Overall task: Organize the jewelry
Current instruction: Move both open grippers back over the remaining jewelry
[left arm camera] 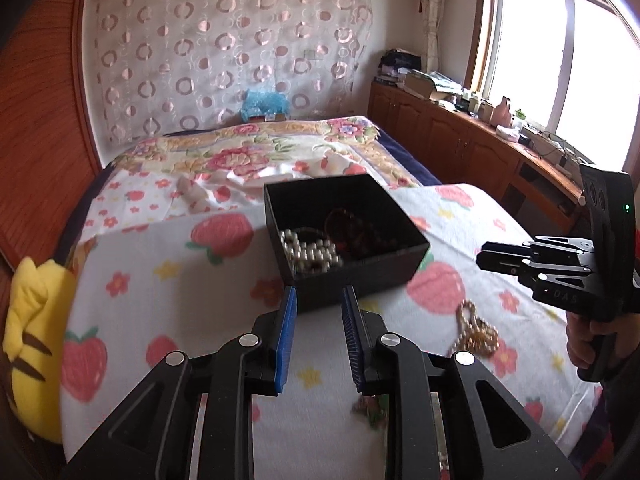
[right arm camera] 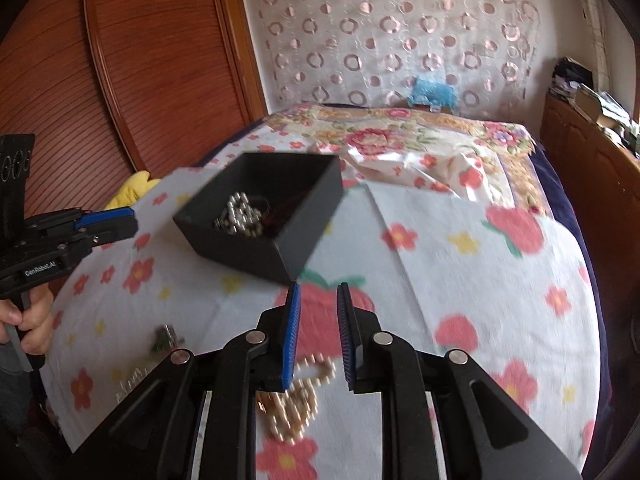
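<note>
A black open box (left arm camera: 352, 280) stands on the strawberry-print cloth (left arm camera: 180, 280). It holds a silver bead bracelet (left arm camera: 312, 254) and a dark red bracelet (left arm camera: 348, 226). My left gripper (left arm camera: 319, 294) hovers just in front of the box, open, with nothing between its blue pads. A gold bead piece (left arm camera: 476, 332) lies on the cloth to its right, and a small greenish piece (left arm camera: 370, 408) lies under its right finger. My right gripper (right arm camera: 319, 294) is open and empty near the box (right arm camera: 240, 256). The gold bead piece (right arm camera: 308, 392) lies just below its fingers.
A yellow plush toy (left arm camera: 36, 340) sits at the cloth's left edge. A floral bedspread (left arm camera: 248, 152) stretches beyond the box. Wooden cabinets (left arm camera: 460, 136) with clutter run along the right under a window. Hands grip both handles. Small clear beads (right arm camera: 132, 384) lie near the cloth's front left.
</note>
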Demonstrator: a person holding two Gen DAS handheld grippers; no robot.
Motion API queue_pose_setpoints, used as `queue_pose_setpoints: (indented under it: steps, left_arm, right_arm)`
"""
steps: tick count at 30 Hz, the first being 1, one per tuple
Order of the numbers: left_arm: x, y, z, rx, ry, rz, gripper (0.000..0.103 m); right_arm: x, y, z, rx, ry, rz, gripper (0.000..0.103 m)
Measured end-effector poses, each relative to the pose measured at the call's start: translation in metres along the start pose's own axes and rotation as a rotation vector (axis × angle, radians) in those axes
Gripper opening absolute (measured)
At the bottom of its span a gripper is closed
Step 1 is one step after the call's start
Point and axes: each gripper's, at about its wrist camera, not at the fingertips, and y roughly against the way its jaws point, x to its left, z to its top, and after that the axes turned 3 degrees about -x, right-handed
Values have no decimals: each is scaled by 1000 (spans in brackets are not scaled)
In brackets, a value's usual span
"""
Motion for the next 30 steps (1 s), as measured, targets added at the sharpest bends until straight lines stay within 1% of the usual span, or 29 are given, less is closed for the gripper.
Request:
queue_pose_setpoints:
  steps: [5,11,12,13,14,17,24,30]
  left_arm:
    - [-6,8,-15,8,2,6,22]
    - [-15,16,-29,16,2,4,22]
    - [-16,17,-32,21,7,0,22]
    - [-17,16,-33,24,10,-2,22]
    - [-18,16,-36,30,11,-3,22]
    - [-19,15,-42,44,11,-5,22]
    - [-22,8,-52,70,11,-7,22]
    - [-27,-3,-57,108,-5,-18,22]
  right_arm:
    - [-2,8,-22,30,7,-13,21]
    - [3,8,-48,92,4,-6,21]
    - [4,7,-52,100,5,-5,21]
    - [5,6,-54,106,4,-2,26]
    - [6,5,-56,112,4,0,28]
    - [8,2,-61,126,3,3,30]
    - [16,1,-64,109,50,-27,30]
    - [14,1,-65,103,27,-24,29]
